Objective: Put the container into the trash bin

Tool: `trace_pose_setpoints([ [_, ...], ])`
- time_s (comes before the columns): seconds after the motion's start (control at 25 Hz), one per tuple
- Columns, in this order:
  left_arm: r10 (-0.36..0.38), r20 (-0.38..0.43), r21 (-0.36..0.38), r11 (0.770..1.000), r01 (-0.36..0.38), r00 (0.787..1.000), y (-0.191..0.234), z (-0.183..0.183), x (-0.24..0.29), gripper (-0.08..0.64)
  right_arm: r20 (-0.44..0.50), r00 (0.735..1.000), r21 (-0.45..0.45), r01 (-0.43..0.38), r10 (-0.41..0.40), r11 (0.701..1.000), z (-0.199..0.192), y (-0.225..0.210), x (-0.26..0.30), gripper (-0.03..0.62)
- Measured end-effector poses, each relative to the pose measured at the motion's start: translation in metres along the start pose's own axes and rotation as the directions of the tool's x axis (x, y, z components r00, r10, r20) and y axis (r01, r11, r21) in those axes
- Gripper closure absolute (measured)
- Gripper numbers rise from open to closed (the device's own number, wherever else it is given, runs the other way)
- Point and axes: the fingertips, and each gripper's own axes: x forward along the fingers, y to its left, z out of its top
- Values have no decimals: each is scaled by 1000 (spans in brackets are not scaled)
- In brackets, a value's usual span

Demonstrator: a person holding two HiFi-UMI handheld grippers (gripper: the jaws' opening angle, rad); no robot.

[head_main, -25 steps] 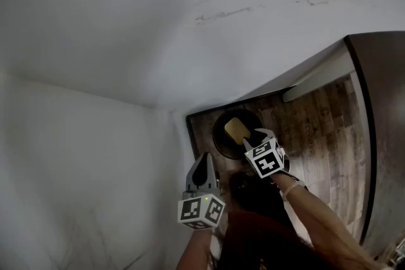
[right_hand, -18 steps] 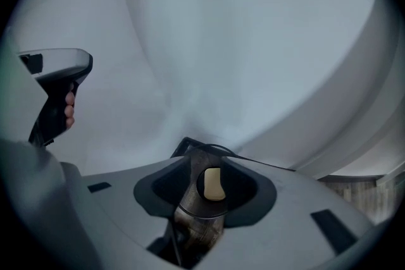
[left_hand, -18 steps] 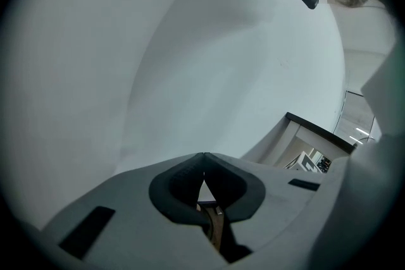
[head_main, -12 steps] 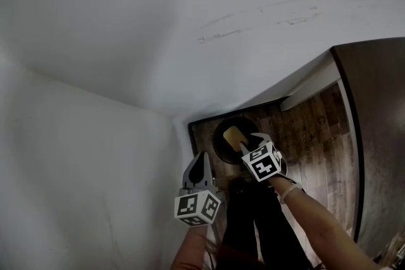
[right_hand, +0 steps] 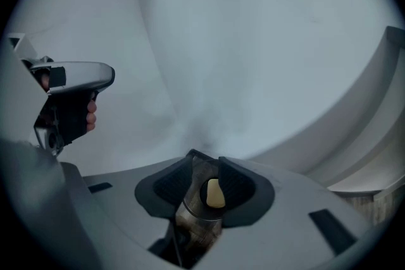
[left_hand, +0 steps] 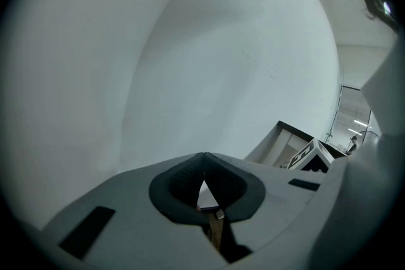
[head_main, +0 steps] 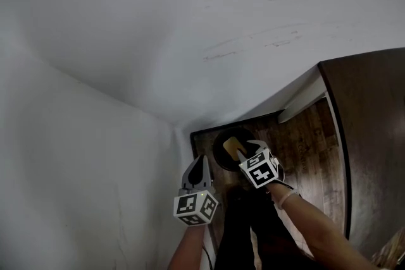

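Fingers of right gripper (head_main: pixel 249 148) closing on nothing, left gripper (head_main: pixel 199 162) pinched shut; yellow container (head_main: pixel 233 147) already lies in trash bin (head_main: pixel 219 140), just at 9 o'clock off right's tips.

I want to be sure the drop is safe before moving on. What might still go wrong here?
The yellow container lies inside the trash bin, but how deep can't be told; resting near the rim, it might tip out. The right gripper, jaws closing on nothing, hangs above the bin and might knock it. The shut left gripper is close to the white wall and may scrape it.
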Motion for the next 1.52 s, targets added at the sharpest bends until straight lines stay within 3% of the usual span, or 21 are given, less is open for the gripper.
trace_pose_setpoints([
  [0.2, -9, 10, 15, 1000, 9, 1000, -15, 19, -10, 540, 56, 998, 60, -4, 1, 998, 19, 2, -28, 460],
  [1.0, -51, 50, 57, 997, 48, 997, -81, 99, -52, 540, 251, 968, 50, -33, 19, 998, 96, 28, -149, 485],
  [1.52, -119, 68, 115, 987, 111, 990, -133, 157, -82, 540, 397, 918, 17, 6, -12, 1000, 153, 30, -230, 511],
])
